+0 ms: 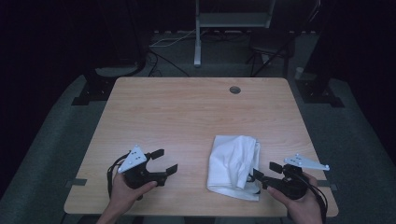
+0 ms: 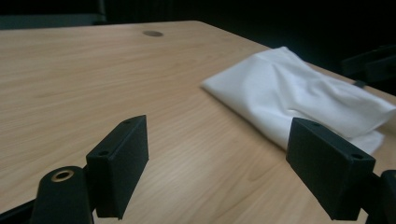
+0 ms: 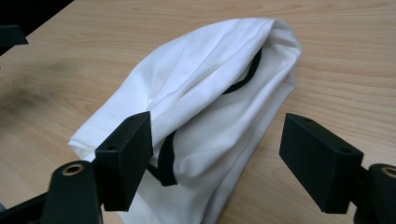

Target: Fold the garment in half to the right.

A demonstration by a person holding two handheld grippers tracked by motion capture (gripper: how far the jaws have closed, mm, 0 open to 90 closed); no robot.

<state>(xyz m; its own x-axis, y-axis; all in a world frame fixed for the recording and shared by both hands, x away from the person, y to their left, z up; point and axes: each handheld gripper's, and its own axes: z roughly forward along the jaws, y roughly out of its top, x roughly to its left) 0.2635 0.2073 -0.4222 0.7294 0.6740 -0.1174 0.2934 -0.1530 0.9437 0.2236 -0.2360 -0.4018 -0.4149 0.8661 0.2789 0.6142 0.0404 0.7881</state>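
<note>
A white garment with black trim, loosely folded, is seen lying near the front edge of the table, toward its right front corner; no brand, label or writing can be read on it. The right gripper is held just at its right side with jaws apart, and the left gripper, well apart near the front left, is likewise spread with nothing held. The work is judged barely begun, no grasp having been made.
</note>
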